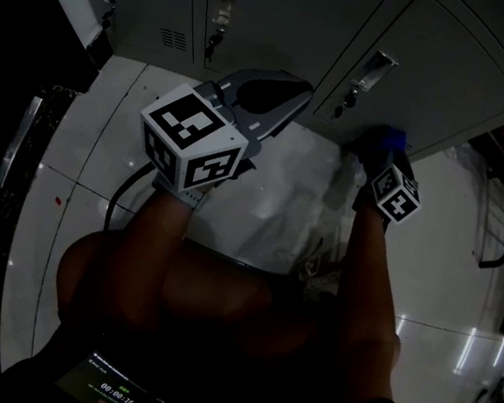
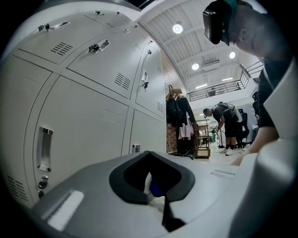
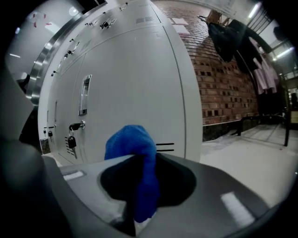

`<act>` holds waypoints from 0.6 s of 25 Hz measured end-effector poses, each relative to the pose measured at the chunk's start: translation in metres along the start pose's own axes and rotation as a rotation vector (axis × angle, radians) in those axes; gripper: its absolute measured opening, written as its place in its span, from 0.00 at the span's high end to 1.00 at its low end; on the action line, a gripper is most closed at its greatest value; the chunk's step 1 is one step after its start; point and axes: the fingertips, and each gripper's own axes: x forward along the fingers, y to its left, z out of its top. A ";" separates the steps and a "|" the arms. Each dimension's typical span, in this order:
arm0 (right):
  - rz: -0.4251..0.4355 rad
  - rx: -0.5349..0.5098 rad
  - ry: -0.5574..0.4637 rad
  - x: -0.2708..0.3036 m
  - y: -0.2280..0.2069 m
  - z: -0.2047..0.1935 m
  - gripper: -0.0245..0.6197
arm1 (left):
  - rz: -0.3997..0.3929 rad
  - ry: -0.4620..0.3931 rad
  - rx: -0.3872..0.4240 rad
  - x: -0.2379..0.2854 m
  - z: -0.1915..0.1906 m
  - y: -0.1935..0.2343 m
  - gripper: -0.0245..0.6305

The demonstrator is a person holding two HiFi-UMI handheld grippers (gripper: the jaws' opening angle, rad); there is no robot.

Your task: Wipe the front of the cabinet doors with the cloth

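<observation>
Grey metal cabinet doors (image 1: 273, 9) run along the top of the dim head view. My right gripper (image 1: 384, 158) is low in front of a door, shut on a blue cloth (image 1: 390, 140). In the right gripper view the cloth (image 3: 132, 144) bulges up out of the closed jaws of the right gripper (image 3: 139, 190), close to a door (image 3: 130, 83) with a handle and a vent slot. My left gripper (image 1: 284, 92) is held higher, near the middle doors, with its jaws together. The left gripper (image 2: 153, 188) holds nothing, and cabinet doors (image 2: 84, 121) fill its view's left.
A key with a padlock (image 3: 71, 139) hangs from a lock left of the cloth. A brick wall (image 3: 223, 93) follows the last cabinet. Clothes hang on a rack (image 2: 179, 116), and a person (image 2: 226, 121) bends over far off. White floor tiles (image 1: 77, 168) lie below.
</observation>
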 end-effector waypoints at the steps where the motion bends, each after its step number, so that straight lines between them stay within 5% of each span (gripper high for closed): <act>1: -0.017 0.010 -0.002 -0.001 -0.008 0.000 0.85 | 0.001 0.000 0.001 0.000 0.000 0.000 0.96; 15: -0.132 0.006 0.008 -0.017 -0.061 0.008 0.85 | 0.011 -0.001 0.011 -0.004 0.002 0.007 0.96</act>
